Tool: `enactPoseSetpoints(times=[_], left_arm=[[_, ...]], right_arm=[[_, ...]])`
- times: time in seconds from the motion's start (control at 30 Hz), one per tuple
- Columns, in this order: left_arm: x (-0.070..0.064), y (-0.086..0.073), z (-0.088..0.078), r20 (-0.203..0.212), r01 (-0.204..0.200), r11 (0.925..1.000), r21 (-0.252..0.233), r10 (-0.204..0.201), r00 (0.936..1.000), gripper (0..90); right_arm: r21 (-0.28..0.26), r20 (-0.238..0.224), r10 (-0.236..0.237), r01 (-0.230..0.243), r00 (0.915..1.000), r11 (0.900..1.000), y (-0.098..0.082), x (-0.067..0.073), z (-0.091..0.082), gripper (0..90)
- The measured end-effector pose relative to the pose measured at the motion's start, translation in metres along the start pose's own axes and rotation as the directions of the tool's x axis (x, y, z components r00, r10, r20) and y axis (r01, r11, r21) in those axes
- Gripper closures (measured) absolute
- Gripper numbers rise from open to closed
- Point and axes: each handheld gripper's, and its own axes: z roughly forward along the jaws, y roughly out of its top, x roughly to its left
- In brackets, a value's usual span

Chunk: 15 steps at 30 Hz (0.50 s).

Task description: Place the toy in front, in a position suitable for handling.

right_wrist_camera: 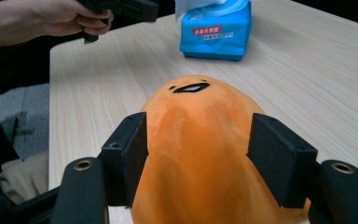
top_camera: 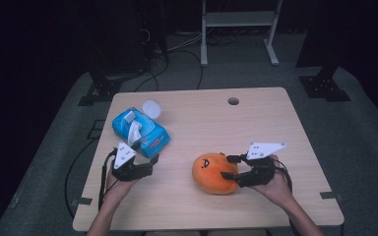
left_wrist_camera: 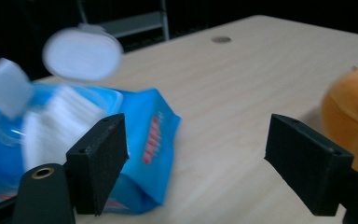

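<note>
The orange plush toy [top_camera: 215, 173] lies on the desk [top_camera: 256, 123], near the front edge and a little right of the middle, with its small black face turned toward the far edge. The right gripper [top_camera: 229, 172] is at the toy's right side, and its two black jaws stand on both sides of the soft body. In the right gripper view the pads [right_wrist_camera: 126, 156] are just beside the plush [right_wrist_camera: 200, 154]; the fabric is not squeezed, so the jaws are wide and the toy sits loose between them.

To the left, near the left edge of the desk, lies a blue pack of wet wipes [top_camera: 140, 130] with its white round lid [top_camera: 151, 108] flipped open and a white wipe [top_camera: 135, 129] standing out of it. The left gripper [top_camera: 145, 160] is at the front end of this pack. In the left gripper view its jaws are apart, rather wide, with bare wood between them, and the pack [left_wrist_camera: 149, 149] is behind the left jaw.
</note>
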Motion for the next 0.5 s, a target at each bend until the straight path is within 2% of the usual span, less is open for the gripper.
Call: enactPoseSetpoints(times=[0.2,0.27,0.43,0.47,0.5], left_arm=[[0.017,0.007,-0.002,-0.043,-0.006,0.9998,-0.021,0.006,0.9991,21.8],[0.024,0.008,0.003,-0.059,-0.005,0.9998,-0.018,0.004,0.9982,22.2],[0.032,0.008,0.012,-0.094,0.000,0.9998,-0.017,-0.001,0.9956,22.3],[0.036,0.006,0.018,-0.113,-0.009,0.9999,-0.014,0.007,0.9935,20.1],[0.036,0.006,0.018,-0.113,-0.009,0.9999,-0.014,0.007,0.9935,19.4]], right_arm=[[-0.010,0.012,0.038,-0.038,0.9992,0.999,-0.008,-0.006,-0.011,36.6],[-0.012,0.016,0.042,-0.042,0.9990,0.999,-0.010,-0.007,-0.013,36.6],[-0.015,0.019,0.055,-0.054,0.9983,0.998,-0.013,-0.009,-0.019,36.7],[-0.015,0.019,0.057,-0.057,0.9982,0.998,-0.014,-0.010,-0.020,36.8],[-0.015,0.019,0.057,-0.057,0.9982,0.998,-0.014,-0.010,-0.020,36.8]])
